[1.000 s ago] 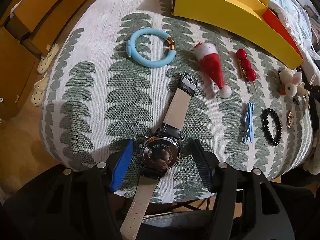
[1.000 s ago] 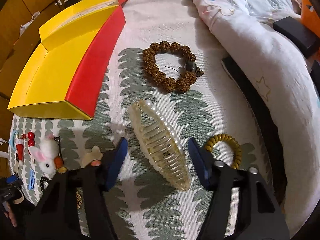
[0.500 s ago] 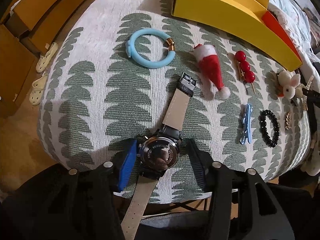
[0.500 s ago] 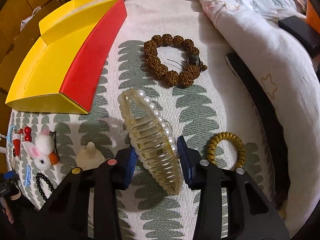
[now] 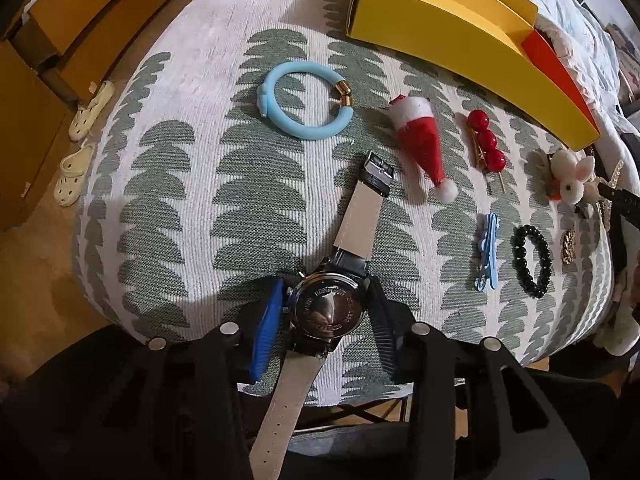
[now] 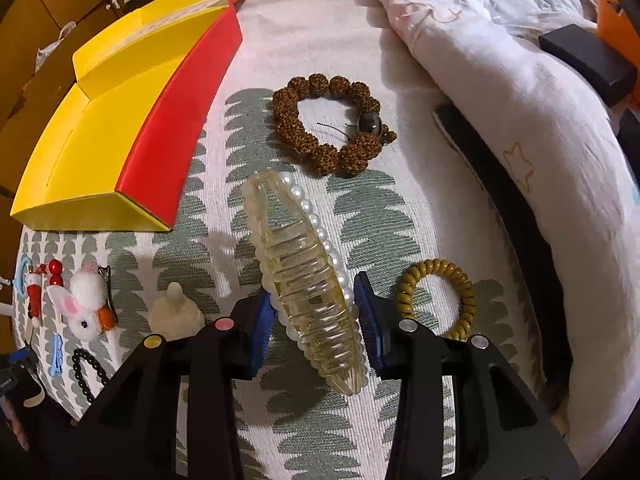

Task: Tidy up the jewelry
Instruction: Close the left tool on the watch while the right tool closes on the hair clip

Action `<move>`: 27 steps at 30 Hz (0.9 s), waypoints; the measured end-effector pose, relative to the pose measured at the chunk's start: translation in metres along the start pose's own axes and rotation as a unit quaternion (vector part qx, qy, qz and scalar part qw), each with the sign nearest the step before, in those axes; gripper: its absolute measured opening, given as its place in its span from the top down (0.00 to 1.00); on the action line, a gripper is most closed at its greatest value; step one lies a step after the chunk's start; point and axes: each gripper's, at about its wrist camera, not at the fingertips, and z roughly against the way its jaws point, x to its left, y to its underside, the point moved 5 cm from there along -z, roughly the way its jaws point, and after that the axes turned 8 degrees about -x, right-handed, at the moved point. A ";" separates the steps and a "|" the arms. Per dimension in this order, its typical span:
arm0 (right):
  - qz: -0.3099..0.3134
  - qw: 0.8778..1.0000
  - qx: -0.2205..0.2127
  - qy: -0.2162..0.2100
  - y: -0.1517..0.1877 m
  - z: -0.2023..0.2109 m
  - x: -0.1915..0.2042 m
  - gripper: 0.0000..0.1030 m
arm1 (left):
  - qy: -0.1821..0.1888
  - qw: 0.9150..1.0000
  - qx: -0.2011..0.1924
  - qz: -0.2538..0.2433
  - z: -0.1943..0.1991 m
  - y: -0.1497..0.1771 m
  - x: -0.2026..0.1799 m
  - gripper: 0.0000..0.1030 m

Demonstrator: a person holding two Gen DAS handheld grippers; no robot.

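We are closing the left tool (image 5: 326,312) on the watch (image 5: 326,310) case; the right tool (image 6: 314,314) grips the pearl hair claw (image 6: 304,276). We lift both slowly and level.

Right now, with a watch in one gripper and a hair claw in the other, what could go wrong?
1. The left gripper is closing on the watch by its round case; it might twist out, its strap dangling past the table edge.
2. The right gripper pinches the hair claw near one end; it could pivot.
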 end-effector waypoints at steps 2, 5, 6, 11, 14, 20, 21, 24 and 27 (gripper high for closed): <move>-0.008 1.000 -0.004 -0.004 0.000 0.003 -0.002 0.62 | 0.004 1.000 -0.001 0.003 0.002 0.000 -0.001 0.59; -0.015 1.000 -0.008 -0.005 0.000 0.007 -0.005 0.62 | 0.010 1.000 -0.002 0.004 0.006 -0.003 0.003 0.59; -0.018 1.000 -0.011 -0.005 0.000 0.009 -0.007 0.62 | 0.013 1.000 -0.004 0.005 0.008 -0.003 0.002 0.59; -0.031 0.999 -0.019 -0.010 0.000 0.017 -0.010 0.62 | 0.021 1.000 -0.016 0.006 0.019 -0.004 -0.001 0.59; -0.040 0.999 -0.023 -0.010 -0.001 0.022 -0.012 0.62 | 0.025 0.999 -0.025 0.009 0.029 -0.005 -0.002 0.59; -0.076 0.997 -0.034 -0.006 -0.001 0.035 -0.022 0.62 | 0.025 0.998 -0.050 0.013 0.048 -0.009 -0.003 0.59; -0.078 0.996 -0.036 -0.010 -0.001 0.037 -0.023 0.62 | 0.027 0.998 -0.054 0.014 0.051 -0.010 -0.002 0.59; -0.088 0.995 -0.049 -0.019 -0.004 0.046 -0.022 0.62 | 0.031 0.997 -0.065 0.014 0.061 -0.013 -0.001 0.59; -0.093 0.993 -0.064 -0.035 -0.009 0.058 -0.017 0.62 | 0.037 0.996 -0.076 0.011 0.072 -0.018 -0.002 0.59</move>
